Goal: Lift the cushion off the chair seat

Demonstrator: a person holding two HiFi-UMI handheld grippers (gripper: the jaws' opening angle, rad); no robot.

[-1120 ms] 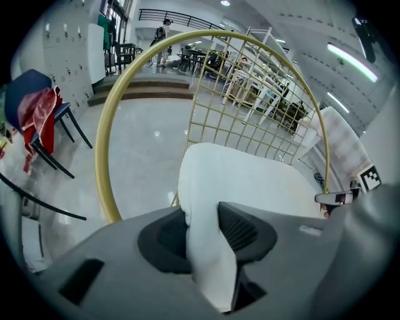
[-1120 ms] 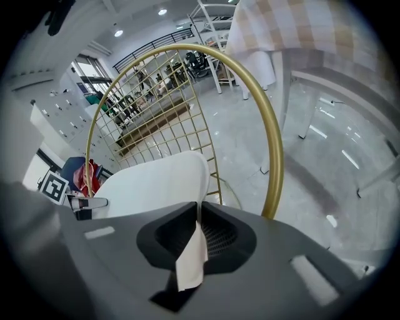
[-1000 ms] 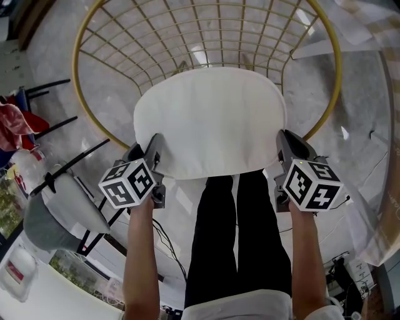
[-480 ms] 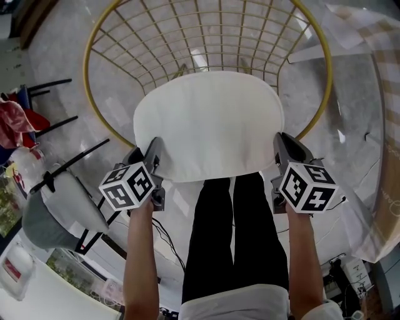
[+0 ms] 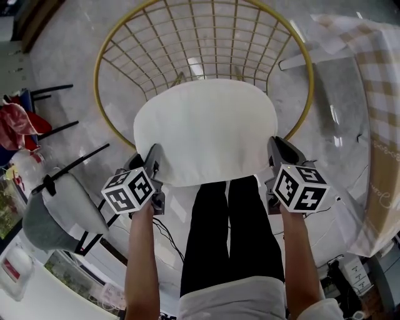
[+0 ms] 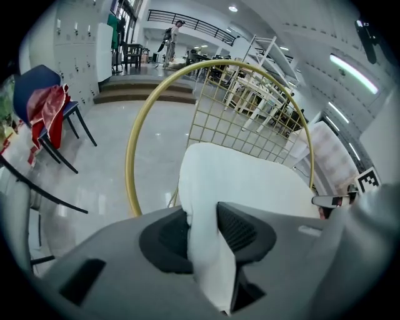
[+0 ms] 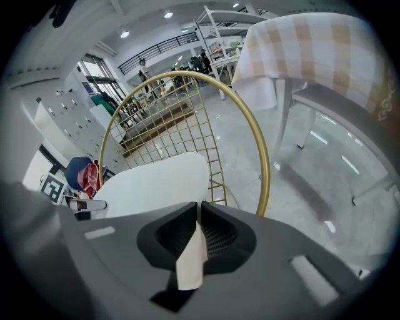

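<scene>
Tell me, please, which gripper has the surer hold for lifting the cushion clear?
Left, probably: the left gripper clamps a thick fold of cushion; the right gripper pinches only a thin edge.

- Bright, even indoor light fills all three views; colours read clearly and shadows are faint and soft.
- In the head view, the glossy grey floor [image 5: 62, 56] carries white streaks of reflected lamplight.
- The white cushion [image 5: 206, 128] is almost overexposed, with little surface detail.
- Both gripper views are round fisheye pictures with black corners, and straight lines bend near the rim.
- A ceiling strip lamp [image 6: 353, 67] and a round spot lamp [image 7: 167, 15] glow as blown-out patches.
</scene>
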